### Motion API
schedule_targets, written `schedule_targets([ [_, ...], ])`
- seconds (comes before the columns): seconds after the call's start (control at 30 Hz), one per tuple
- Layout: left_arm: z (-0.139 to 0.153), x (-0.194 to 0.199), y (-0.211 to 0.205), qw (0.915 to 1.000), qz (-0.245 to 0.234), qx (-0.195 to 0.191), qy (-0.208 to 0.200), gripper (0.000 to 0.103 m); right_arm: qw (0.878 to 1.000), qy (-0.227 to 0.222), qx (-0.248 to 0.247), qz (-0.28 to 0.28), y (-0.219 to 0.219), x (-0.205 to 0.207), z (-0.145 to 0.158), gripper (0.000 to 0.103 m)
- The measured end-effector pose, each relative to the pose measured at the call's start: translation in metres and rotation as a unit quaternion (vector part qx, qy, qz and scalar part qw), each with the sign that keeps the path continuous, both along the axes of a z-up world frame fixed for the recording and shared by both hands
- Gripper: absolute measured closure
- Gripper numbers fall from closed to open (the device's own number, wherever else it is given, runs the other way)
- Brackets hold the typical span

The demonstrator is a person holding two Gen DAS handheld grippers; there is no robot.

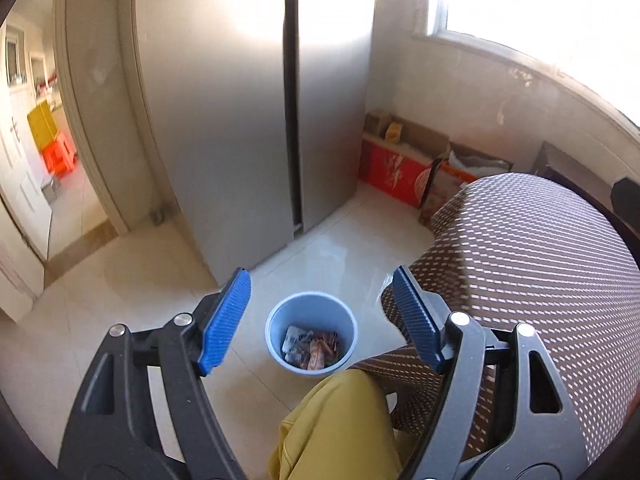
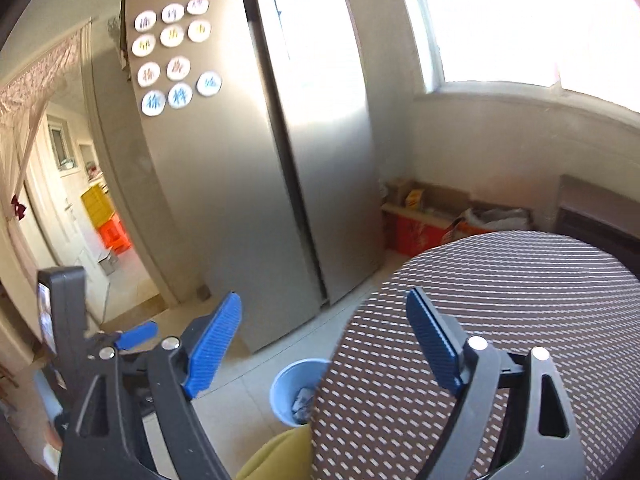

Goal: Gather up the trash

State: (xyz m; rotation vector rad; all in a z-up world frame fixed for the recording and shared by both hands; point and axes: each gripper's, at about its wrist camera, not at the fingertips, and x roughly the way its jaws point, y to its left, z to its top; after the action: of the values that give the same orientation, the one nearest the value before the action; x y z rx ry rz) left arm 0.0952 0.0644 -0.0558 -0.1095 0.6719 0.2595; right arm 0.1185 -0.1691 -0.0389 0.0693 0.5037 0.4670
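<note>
A pale blue trash bin (image 1: 311, 334) is sitting on the light tiled floor (image 1: 132, 280) at the lower centre of the left wrist view, holding crumpled wrappers (image 1: 312, 347). In the right wrist view the bin (image 2: 298, 376) is peeking out at the bottom centre, partly hidden behind a round table with a brown dotted cloth (image 2: 480, 320). The left gripper (image 1: 320, 316) is hanging above the bin with its jaws spread wide and nothing between them. The right gripper (image 2: 324, 344) is likewise standing wide open and empty. A silver refrigerator (image 1: 224, 120) is rising behind, filling the upper centre.
</note>
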Motion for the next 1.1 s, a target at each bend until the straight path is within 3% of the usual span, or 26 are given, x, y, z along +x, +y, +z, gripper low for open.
schedule_targets([
  [0.27, 0.032, -0.054, -0.039, 0.9976, -0.036, 0.009, -0.059, 0.028, 0.999, -0.043, 0.011, -0.028, -0.036, -0.068, 0.011, 0.013],
  [0.63, 0.062, -0.125, -0.077, 0.9868, -0.075, 0.020, -0.142, 0.021, 0.995, -0.098, 0.016, -0.027, -0.055, -0.139, 0.031, 0.009],
  [1.1, 0.093, -0.168, -0.095, 0.9756, -0.079, 0.026, -0.203, 0.016, 0.988, -0.154, 0.013, -0.029, -0.063, -0.188, 0.055, 0.007],
])
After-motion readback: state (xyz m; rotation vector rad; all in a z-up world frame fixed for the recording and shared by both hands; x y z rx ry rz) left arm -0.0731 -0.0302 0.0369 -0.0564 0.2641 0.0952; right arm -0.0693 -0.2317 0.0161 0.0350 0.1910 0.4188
